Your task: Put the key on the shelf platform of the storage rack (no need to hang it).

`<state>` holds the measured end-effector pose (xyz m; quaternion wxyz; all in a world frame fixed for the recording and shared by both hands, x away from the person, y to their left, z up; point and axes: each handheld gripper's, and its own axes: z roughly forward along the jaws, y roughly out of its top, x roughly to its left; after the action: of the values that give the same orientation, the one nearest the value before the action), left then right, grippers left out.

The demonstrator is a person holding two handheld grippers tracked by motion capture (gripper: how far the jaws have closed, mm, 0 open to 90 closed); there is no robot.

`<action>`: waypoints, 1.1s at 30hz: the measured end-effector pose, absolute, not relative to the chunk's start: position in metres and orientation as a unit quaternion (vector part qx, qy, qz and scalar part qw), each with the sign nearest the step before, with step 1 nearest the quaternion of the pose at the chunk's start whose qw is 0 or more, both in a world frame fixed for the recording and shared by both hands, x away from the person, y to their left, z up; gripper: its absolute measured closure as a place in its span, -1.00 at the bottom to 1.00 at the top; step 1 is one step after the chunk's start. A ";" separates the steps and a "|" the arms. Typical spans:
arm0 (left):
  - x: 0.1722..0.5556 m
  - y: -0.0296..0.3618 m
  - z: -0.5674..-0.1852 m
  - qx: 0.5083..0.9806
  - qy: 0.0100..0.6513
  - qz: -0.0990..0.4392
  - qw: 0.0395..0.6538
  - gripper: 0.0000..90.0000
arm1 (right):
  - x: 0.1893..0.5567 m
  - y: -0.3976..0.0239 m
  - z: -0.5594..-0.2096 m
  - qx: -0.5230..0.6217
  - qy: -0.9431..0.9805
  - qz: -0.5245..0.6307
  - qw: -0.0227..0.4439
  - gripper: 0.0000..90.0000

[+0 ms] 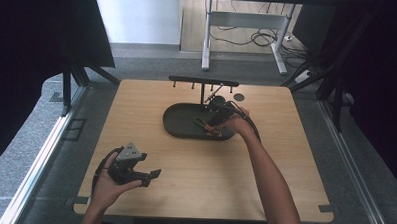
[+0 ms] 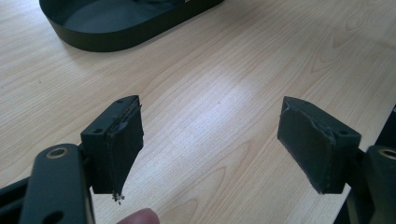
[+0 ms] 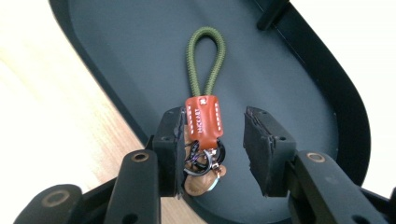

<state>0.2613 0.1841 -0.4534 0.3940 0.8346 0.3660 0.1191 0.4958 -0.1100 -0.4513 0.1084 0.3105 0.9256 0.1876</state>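
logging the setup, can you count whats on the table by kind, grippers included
grippers: 2, left gripper and right gripper
oval black tray: 1
key fob with green cord loop: 1
black peg rack: 1
small dark disc: 1
total: 6

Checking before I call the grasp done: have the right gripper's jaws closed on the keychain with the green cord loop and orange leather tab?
No: the right gripper stands open around the keychain, a clear gap beside the tab.

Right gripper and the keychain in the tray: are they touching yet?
Cannot tell. In the right gripper view the right gripper stands open around the keychain; its brown leather tab lies against or overlaps one pad's edge, with a clear gap to the other.
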 end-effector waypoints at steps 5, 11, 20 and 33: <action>0.261 0.182 -0.454 0.836 0.364 0.118 0.393 -0.49 | 0.486 -0.117 -0.444 0.318 0.920 0.202 0.110 0.23; 0.261 0.180 -0.454 0.837 0.363 0.119 0.392 -0.49 | 0.470 -0.129 -0.435 0.313 0.916 0.225 0.111 0.19; 0.260 0.178 -0.453 0.838 0.362 0.123 0.390 -0.49 | 0.438 -0.150 -0.426 0.307 0.908 0.265 0.109 0.16; 0.260 0.173 -0.455 0.842 0.359 0.121 0.384 -0.49 | 0.384 -0.191 -0.438 0.319 0.885 0.322 0.109 0.13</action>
<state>0.2601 0.1731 -0.4553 0.3835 0.8421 0.3595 0.1208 0.3842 -0.1912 -0.4379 0.1088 0.3188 0.8847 0.3223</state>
